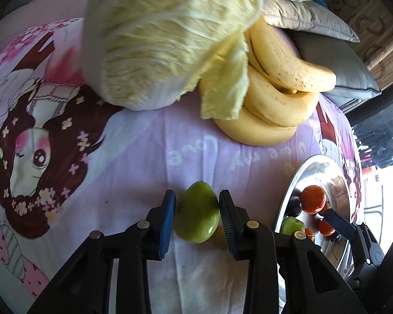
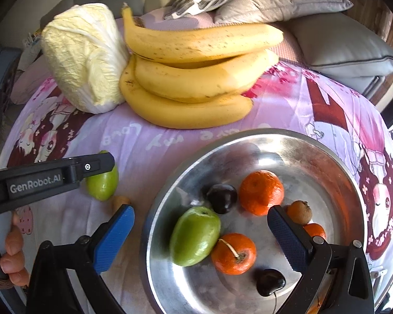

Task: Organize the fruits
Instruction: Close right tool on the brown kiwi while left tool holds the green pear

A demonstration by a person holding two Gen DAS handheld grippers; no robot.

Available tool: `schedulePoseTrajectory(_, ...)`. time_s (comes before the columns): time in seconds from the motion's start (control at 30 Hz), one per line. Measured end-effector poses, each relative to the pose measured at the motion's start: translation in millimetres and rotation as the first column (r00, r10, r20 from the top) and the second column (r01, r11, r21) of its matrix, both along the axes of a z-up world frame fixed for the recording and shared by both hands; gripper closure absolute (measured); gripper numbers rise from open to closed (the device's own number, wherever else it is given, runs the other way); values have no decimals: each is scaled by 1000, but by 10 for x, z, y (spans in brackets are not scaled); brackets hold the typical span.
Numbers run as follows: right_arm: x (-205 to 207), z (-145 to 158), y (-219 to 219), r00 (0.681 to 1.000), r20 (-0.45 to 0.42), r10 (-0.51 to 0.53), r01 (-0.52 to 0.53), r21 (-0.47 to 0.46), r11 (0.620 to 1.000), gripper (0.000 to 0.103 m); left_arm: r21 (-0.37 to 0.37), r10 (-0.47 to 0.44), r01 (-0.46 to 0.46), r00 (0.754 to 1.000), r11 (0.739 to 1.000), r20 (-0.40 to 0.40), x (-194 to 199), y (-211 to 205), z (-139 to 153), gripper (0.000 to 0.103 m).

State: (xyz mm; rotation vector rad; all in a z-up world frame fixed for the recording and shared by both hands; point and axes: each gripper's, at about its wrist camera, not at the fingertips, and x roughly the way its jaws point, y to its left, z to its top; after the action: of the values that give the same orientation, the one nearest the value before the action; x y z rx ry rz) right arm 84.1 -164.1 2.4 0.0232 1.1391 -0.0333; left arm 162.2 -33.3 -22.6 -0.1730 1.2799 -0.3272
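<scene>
Right now the left hand-held gripper (image 1: 197, 216) is pinching a small green fruit (image 1: 197, 216), its blue pads pressed against either side of it, on the pink cartoon-print cloth (image 1: 133, 141) that covers the tabletop. No earlier view is at hand, so I only say how it sits: the fruit is lying on the cloth, just beside the rim of the steel plate (image 2: 327, 157), at about nine o'clock from it. A small brownish-orange bit (image 2: 121, 201) lies on the cloth close by, between that fruit and the plate. The right hand-held gripper (image 2: 200, 231) hangs over the plate with its jaws spread wide and nothing between the pads. On the plate lie a larger green fruit (image 2: 195, 235), two oranges (image 2: 261, 192), a dark plum (image 2: 222, 195), a dark cherry (image 2: 270, 282), a small brown fruit (image 2: 300, 211) and another small orange one (image 2: 314, 230) half hidden behind the right finger. At twelve o'clock from the plate a bunch of bananas (image 2: 196, 78) rests on the cloth, touching a pale cabbage (image 2: 83, 60) at its ten o'clock side. Grey cushions (image 2: 340, 41) are piled behind. Fingers of a hand (image 2: 13, 256) show at the left edge.
</scene>
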Motion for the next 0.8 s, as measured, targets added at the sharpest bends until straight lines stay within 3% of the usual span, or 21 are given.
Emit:
schedulePoseTrajectory(0.27, -3, -10, 57, 1000, -3, 2, -2, 1, 1000, 0, -21, -5, 4, 1000, 1000, -21, 11, 10, -72, 64)
schedulePoseTrajectory(0.57, -2, -24, 30, 1000, 2, 6, -6, 0, 1000, 0, 7, -14, 15, 999, 1000, -43, 69, -74, -215, 62)
schedulePoseTrajectory(0.8, -45, 61, 220, 992, 56, 111, -109, -28, 994, 0, -5, 39, -40, 998, 999, -42, -95, 165, -177, 63)
